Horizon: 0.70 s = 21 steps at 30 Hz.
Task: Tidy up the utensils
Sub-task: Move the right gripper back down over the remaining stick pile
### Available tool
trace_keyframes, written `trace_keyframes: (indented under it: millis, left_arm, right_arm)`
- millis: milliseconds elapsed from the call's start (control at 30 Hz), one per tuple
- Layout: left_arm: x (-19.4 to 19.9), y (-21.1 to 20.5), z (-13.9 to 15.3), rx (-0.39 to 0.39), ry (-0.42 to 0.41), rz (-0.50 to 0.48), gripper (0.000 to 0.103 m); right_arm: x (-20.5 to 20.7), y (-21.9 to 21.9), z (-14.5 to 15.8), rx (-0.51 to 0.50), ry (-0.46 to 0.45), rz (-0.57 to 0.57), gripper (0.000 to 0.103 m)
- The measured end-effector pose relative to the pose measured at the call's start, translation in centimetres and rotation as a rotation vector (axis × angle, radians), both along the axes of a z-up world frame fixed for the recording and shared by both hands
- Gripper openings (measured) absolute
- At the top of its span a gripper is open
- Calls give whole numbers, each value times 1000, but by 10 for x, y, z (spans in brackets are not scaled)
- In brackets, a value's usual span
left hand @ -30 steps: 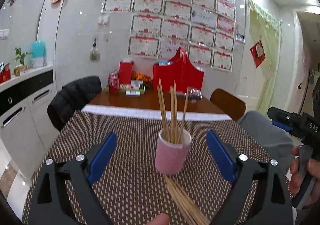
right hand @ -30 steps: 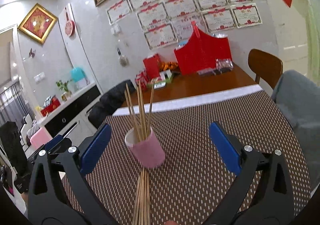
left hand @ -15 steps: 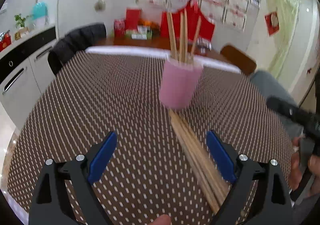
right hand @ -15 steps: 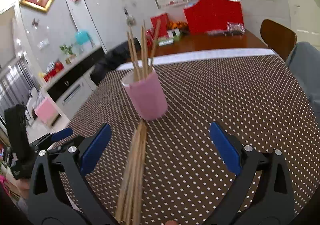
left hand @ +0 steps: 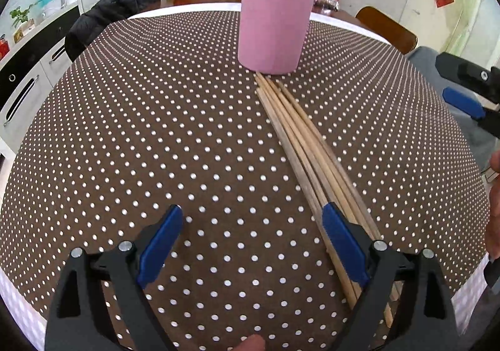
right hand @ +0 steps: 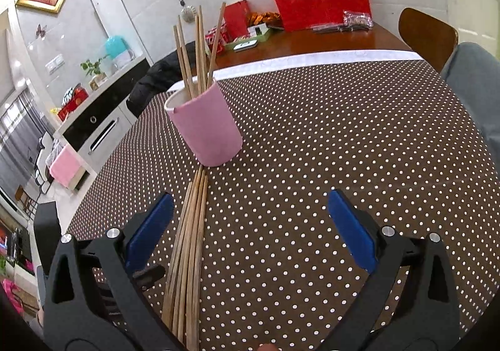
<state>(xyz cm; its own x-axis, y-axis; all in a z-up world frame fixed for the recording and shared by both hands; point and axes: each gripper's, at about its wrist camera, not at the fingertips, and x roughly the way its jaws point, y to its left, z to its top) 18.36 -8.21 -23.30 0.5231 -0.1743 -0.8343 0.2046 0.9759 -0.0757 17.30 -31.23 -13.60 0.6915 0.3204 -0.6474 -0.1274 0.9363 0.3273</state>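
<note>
A pink cup (left hand: 273, 27) stands on the brown dotted tablecloth (left hand: 140, 132) with several wooden chopsticks upright in it. A bundle of loose chopsticks (left hand: 307, 144) lies flat from the cup's base toward me. My left gripper (left hand: 251, 241) is open and empty, low over the cloth; its right finger (left hand: 342, 241) overlaps the bundle's near end. In the right wrist view the cup (right hand: 204, 124) and the bundle (right hand: 187, 238) show too. My right gripper (right hand: 250, 232) is open and empty, with the bundle just inside its left finger (right hand: 148, 230).
A red bag (right hand: 318, 4), boxes and a tray sit on the bare wood at the table's far end. A black jacket hangs on a chair (left hand: 109, 16) at the far left, a wooden chair (right hand: 428, 35) at the far right. White cabinets (left hand: 28, 69) stand left.
Both grippers have tilted down and come lower and closer to the cup and the loose chopsticks. Both stay open. The cup and the chopsticks have not moved.
</note>
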Motion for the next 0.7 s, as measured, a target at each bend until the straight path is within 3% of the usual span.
trace_keyframes:
  millis: [267,500,567,700]
  left_arm:
    - [1,-13,-4,50,-28,10,90]
    - [-1,-26,2,139,-83,42,92]
    - [3,-30,-3,170,-65,51,93]
    - [5,-31,-7,159,-90,71,94]
  right_arm:
    - [2,6,-5,-23,28,19,97]
    - [3,13,-7,-63,43,36,97]
    - [3,14,-7,-66,45,40,97]
    - [3,12,-7,-68,52,40,97]
